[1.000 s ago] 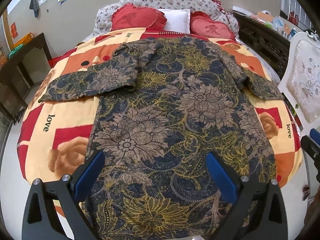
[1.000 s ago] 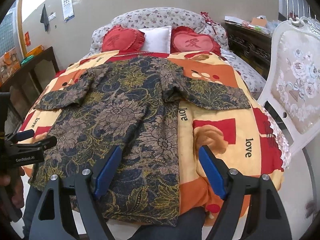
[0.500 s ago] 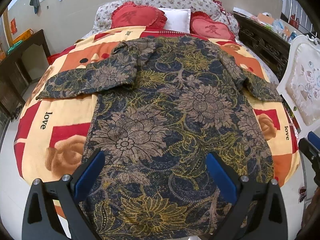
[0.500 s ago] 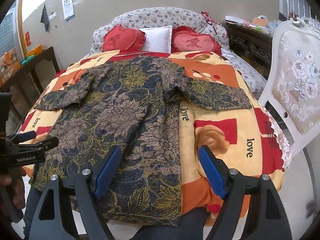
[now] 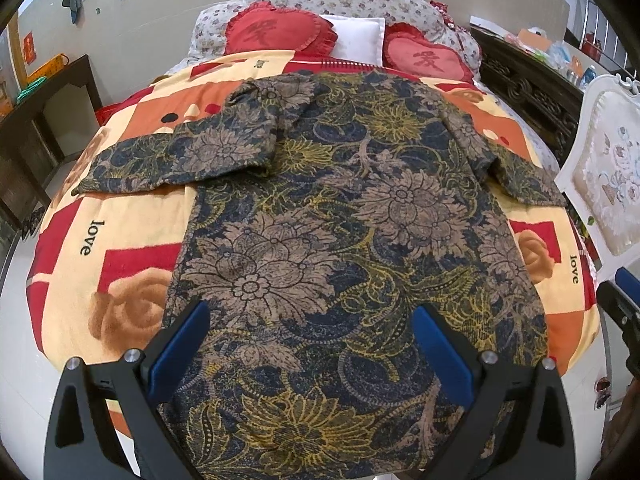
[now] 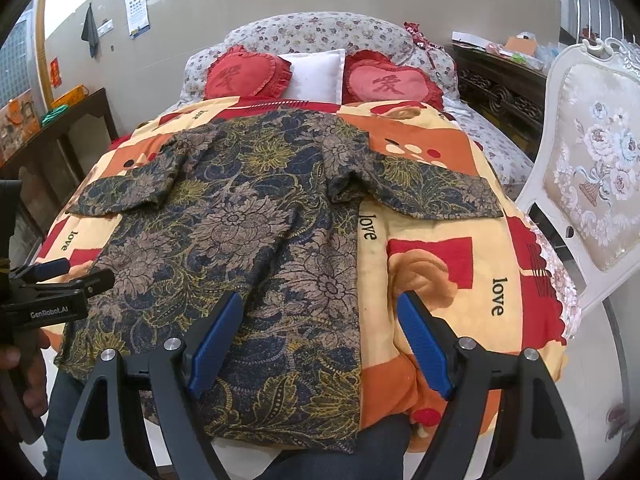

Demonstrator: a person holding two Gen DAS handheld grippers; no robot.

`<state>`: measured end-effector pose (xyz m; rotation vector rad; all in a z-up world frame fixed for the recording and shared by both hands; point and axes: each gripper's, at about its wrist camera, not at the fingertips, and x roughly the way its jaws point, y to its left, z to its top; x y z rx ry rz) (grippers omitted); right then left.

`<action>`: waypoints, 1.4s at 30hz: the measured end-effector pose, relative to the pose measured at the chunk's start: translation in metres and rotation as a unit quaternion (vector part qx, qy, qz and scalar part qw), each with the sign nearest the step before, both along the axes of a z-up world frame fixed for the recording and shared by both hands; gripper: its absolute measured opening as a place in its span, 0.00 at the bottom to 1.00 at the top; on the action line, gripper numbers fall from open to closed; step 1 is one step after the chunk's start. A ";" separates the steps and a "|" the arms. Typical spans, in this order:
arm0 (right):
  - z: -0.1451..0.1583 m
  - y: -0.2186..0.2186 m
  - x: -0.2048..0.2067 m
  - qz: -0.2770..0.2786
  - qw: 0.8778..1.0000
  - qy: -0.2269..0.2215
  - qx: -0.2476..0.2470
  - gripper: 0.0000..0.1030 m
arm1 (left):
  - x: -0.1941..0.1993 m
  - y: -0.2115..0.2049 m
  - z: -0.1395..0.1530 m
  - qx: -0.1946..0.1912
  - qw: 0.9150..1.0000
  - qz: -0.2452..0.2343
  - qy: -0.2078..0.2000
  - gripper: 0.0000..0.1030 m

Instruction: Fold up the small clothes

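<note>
A dark floral shirt (image 5: 340,232) in navy, tan and yellow lies spread flat on the bed, sleeves out to both sides, hem toward me. It also shows in the right wrist view (image 6: 248,248). My left gripper (image 5: 310,316) is open and empty, hovering above the lower part of the shirt. My right gripper (image 6: 320,304) is open and empty, above the shirt's lower right edge. The left gripper also shows at the left edge of the right wrist view (image 6: 52,280).
The bed has an orange, red and cream blanket (image 5: 120,248) with roses. Two red heart pillows (image 5: 276,32) and a white pillow lie at the head. A white upholstered chair (image 6: 592,200) stands right of the bed. A dark side table (image 5: 44,112) stands left.
Both grippers have stayed open. The left wrist view has shifted slightly so the shirt sits a little nearer and more centred. The shirt has not moved.
</note>
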<state>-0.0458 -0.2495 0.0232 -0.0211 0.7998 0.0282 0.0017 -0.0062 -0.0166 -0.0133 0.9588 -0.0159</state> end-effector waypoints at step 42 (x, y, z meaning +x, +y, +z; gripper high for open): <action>0.075 0.049 -0.128 0.041 0.988 -0.136 -0.057 0.80 | -0.111 0.032 0.073 -0.036 0.993 0.017 -0.114 1.00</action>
